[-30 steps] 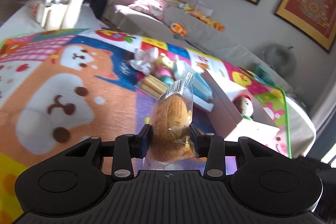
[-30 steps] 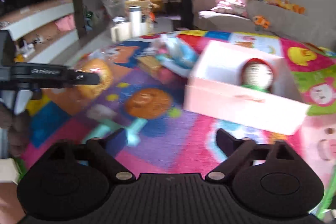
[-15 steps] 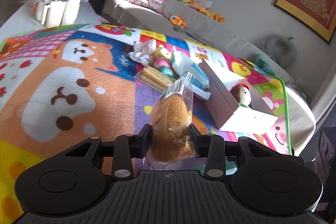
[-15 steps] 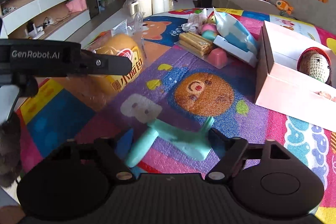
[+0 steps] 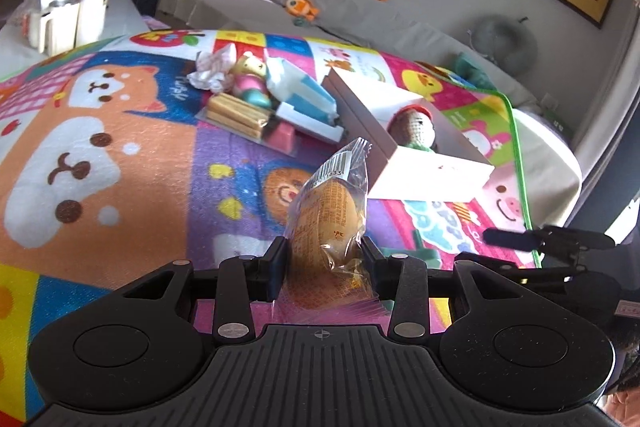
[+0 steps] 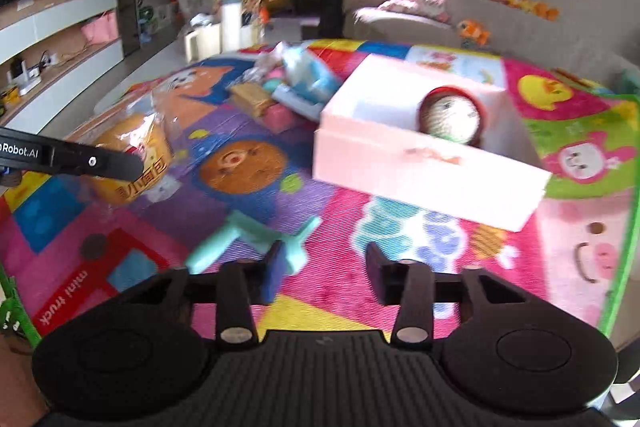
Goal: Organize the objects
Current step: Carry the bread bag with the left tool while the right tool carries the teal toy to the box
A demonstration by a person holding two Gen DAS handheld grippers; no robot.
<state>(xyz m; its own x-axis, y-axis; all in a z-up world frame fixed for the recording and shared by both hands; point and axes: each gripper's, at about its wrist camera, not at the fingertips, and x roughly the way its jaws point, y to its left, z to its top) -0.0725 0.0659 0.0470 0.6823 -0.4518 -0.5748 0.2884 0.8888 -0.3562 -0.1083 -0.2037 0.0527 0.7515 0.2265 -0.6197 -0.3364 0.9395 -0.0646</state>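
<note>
The left gripper (image 5: 324, 267) is clamped on a wrapped bun (image 5: 328, 223), its two pads pressing the clear packet from either side so the bun stands upright between them, with the barcoded crimped end pointing to twelve o'clock above the cartoon play mat (image 5: 120, 155). From the right wrist view the same bun (image 6: 132, 155) shows at nine o'clock, held off the mat. The right gripper (image 6: 324, 267) has its jaws closing at a middling gap with nothing between them; only pink and yellow mat (image 6: 328, 291) shows in the gap. A teal toy (image 6: 256, 231) lies flat on the mat just beyond the left-hand finger, at about eleven o'clock from the gap, and whether that finger touches it I cannot tell, the picture being blurred. The white open box (image 6: 420, 163) sits at one o'clock from the right gripper, and inside it, toward its far side, rests a knitted doll (image 6: 450, 115) with a red cap. In the left wrist view the box (image 5: 432, 175) lies at one o'clock from the bun. Beyond the box, at eleven o'clock, a cluster lies together on the mat: a pack of biscuit sticks (image 5: 236, 113), a pink block (image 5: 282, 137), a blue-and-white packet (image 5: 308, 99), a small figurine (image 5: 250, 79) and a crumpled tissue (image 5: 214, 69).
</note>
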